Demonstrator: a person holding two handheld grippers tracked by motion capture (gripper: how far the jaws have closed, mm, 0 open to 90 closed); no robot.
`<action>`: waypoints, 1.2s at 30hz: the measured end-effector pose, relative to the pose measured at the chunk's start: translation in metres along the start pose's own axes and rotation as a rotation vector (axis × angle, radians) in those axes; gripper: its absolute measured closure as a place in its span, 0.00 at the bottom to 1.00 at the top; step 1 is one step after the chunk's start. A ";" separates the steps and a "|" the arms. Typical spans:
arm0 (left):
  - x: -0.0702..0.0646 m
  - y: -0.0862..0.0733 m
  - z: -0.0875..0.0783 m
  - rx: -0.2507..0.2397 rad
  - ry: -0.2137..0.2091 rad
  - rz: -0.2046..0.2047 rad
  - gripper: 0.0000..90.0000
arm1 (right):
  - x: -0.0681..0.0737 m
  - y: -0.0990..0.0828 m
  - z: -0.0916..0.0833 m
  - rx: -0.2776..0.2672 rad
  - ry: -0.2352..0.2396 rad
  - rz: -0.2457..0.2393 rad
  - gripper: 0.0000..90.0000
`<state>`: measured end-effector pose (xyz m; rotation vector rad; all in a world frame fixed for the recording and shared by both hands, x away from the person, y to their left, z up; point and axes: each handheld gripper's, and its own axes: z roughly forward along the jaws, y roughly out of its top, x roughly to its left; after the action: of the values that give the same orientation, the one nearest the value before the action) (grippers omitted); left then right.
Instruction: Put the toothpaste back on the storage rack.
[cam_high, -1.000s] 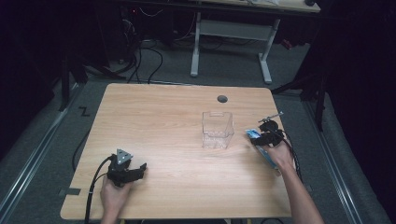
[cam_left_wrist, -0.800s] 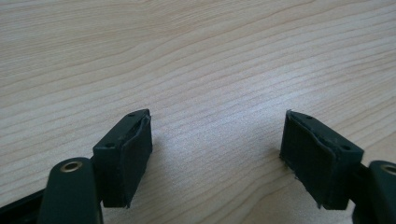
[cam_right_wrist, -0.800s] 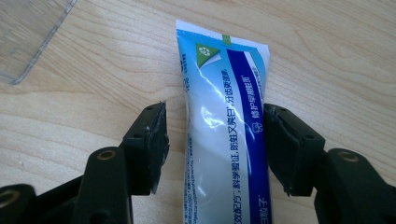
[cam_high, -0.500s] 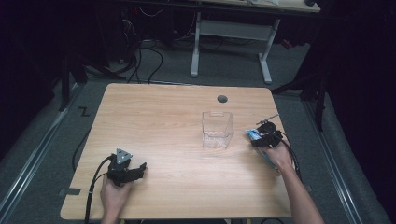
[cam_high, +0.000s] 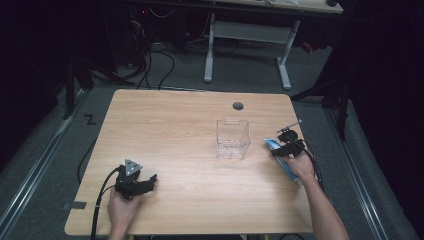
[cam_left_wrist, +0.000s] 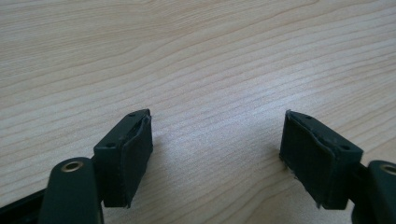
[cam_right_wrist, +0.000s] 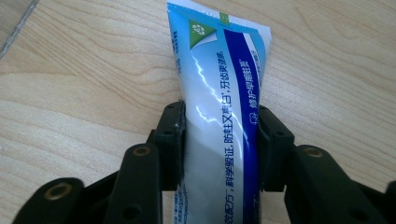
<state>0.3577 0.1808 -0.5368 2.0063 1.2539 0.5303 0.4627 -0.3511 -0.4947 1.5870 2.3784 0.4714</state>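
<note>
right gripper (cam_right_wrist: 219, 140) has just been closing its jaws, and both pads now press on the blue and white toothpaste tube (cam_right_wrist: 219, 88). it lies flat near the right edge of the wooden table (cam_high: 175, 130), just right of the clear plastic box (cam_high: 233, 139). left gripper (cam_left_wrist: 217, 154) rests wide open near the front left corner, holding nothing.

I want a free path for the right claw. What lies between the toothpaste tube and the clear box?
Only bare wood of the table, as the high view shows. The toothpaste tube, gripped by the right claw, lies apart from the clear box.
</note>
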 end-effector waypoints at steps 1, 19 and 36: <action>0.000 0.000 0.000 -0.002 0.001 -0.001 0.29 | -0.001 0.000 -0.001 0.003 0.002 0.003 0.70; 0.001 0.000 0.000 -0.005 -0.004 -0.011 0.29 | 0.003 -0.005 -0.025 -0.073 0.030 -0.011 0.80; 0.001 0.000 0.000 -0.002 0.001 -0.008 0.29 | 0.014 -0.011 -0.053 -0.176 0.082 -0.046 0.80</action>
<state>0.3577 0.1814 -0.5368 1.9989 1.2605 0.5283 0.4289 -0.3491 -0.4509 1.4593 2.3522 0.7278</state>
